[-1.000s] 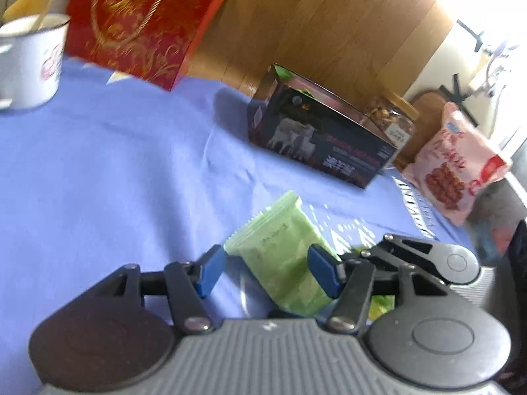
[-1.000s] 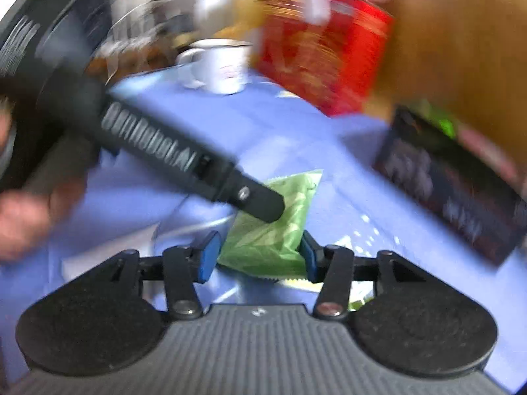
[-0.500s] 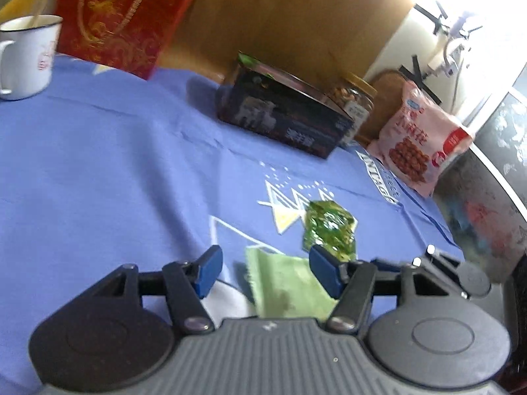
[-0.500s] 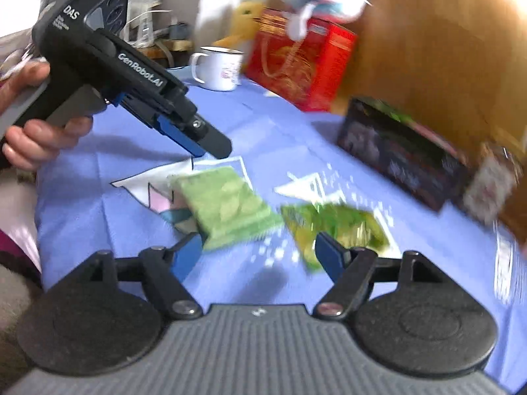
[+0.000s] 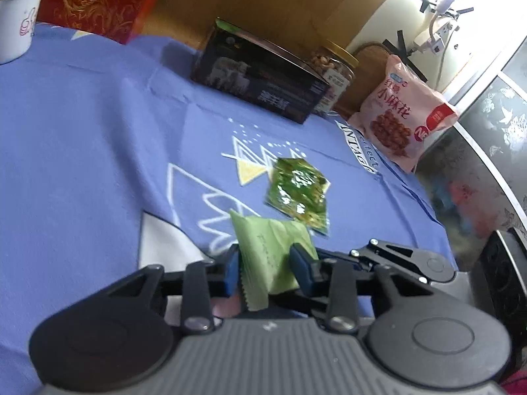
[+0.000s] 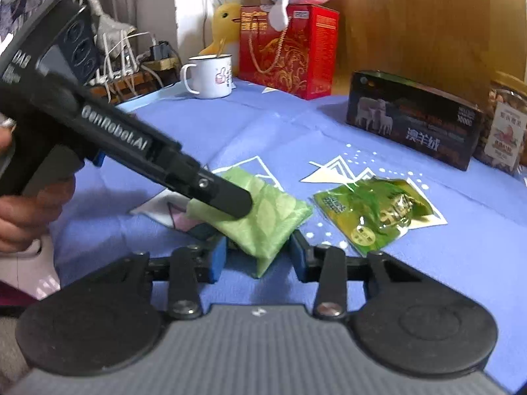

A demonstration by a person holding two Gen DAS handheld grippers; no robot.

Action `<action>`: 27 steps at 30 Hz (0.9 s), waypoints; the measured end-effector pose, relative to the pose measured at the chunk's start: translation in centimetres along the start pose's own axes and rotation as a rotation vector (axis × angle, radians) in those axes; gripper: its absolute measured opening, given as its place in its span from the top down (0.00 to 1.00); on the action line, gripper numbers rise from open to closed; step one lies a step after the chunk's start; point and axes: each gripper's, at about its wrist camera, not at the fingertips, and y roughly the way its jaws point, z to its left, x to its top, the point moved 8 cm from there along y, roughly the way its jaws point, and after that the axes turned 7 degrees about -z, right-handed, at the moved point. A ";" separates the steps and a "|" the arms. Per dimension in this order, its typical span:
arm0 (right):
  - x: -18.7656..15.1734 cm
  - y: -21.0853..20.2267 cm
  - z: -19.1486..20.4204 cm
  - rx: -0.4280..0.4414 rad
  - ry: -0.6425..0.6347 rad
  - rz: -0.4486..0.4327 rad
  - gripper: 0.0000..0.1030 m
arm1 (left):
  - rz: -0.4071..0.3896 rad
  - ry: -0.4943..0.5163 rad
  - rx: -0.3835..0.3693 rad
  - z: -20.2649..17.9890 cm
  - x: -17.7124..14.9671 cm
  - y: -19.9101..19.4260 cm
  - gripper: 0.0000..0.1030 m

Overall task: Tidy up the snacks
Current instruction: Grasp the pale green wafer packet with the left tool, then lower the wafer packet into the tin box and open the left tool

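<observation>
A pale green snack packet [image 5: 270, 253] sits between the blue pads [image 5: 301, 268] of my left gripper [image 5: 266, 271], whose jaws are closing and press on both its sides. In the right wrist view the left gripper [image 6: 235, 202] reaches in from the left over the same packet [image 6: 266, 217], which looks tilted off the cloth. My right gripper [image 6: 259, 258] has the packet's near corner between its jaws; they are closing, with small gaps at both pads. One of the right gripper's fingers [image 5: 395, 256] shows beside the left one. A shiny green packet [image 6: 375, 210] [image 5: 298, 194] lies flat just beyond.
A blue cloth [image 5: 82, 131] covers the table. Along the back stand a black box with sheep [image 6: 411, 118], a nut jar [image 6: 504, 131], a pink snack bag [image 5: 402, 112], a red gift box [image 6: 286, 49] and a white mug [image 6: 210, 75]. A person's hand [image 6: 26, 210] holds the left gripper.
Half a second ago the pale packet lay flat between wider jaws. Both grippers have moved in on it, and both pairs of jaws have narrowed, the left onto the packet.
</observation>
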 end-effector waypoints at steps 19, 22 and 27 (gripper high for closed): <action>0.9 -6.0 -9.8 -0.247 0.128 -0.139 0.61 | 0.057 0.257 -0.141 -11.0 5.6 7.5 0.67; 3.8 -4.6 -12.4 -0.256 0.112 -0.180 0.61 | -0.002 0.298 -0.109 -11.8 9.8 8.6 0.67; 9.8 -0.5 -18.0 -0.256 0.093 -0.240 0.61 | -0.105 0.276 -0.051 -11.5 17.4 11.2 0.66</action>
